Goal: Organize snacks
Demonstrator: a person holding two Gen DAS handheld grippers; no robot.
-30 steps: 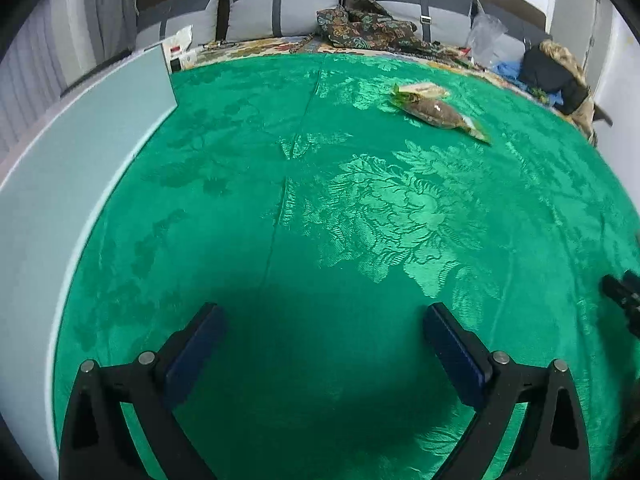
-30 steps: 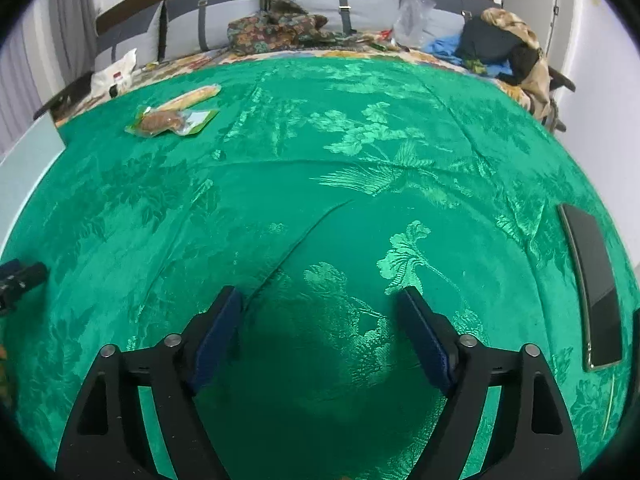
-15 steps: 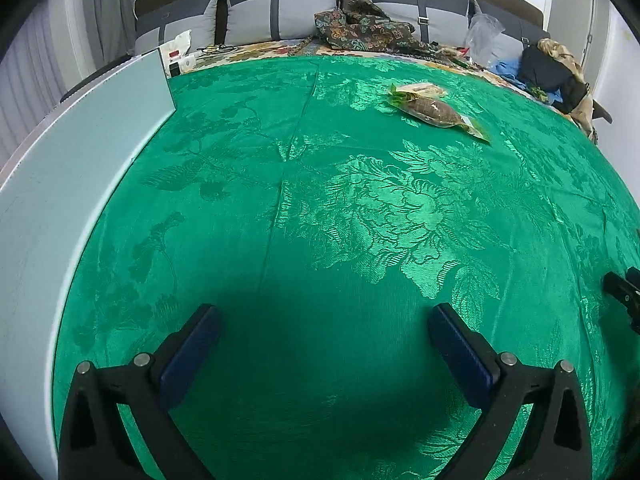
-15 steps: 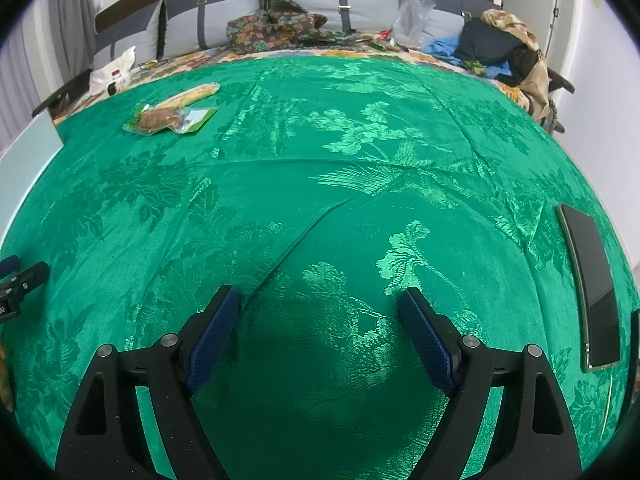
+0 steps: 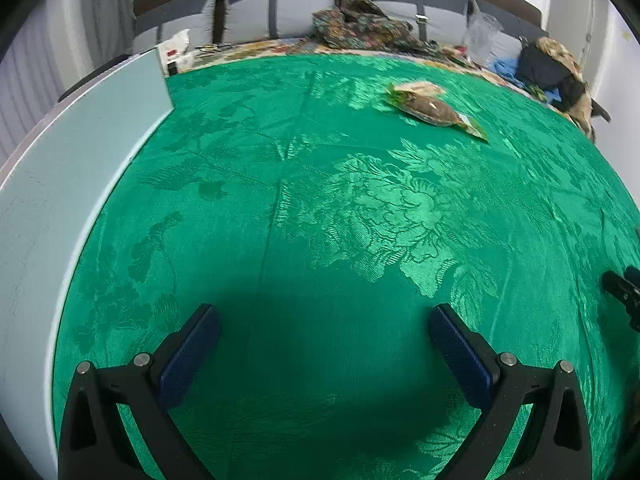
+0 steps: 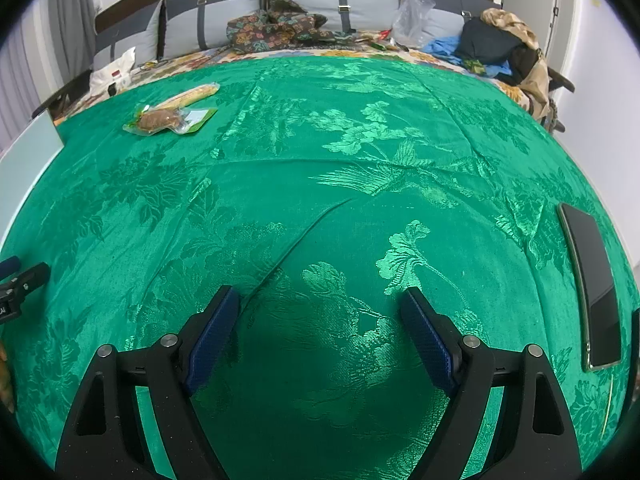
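Though wide apart, jaws far from snack packets

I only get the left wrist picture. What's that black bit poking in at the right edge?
Observer: Likely part of the right gripper; its own camera shows it open, holding nothing.
Operator: Anything lying past it?
Observer: A flat dark phone on the green cloth, to that gripper's right.
Operator: And the snacks?
Observer: Just behind the brown snack packet lies a long pale packet, seen full length here.
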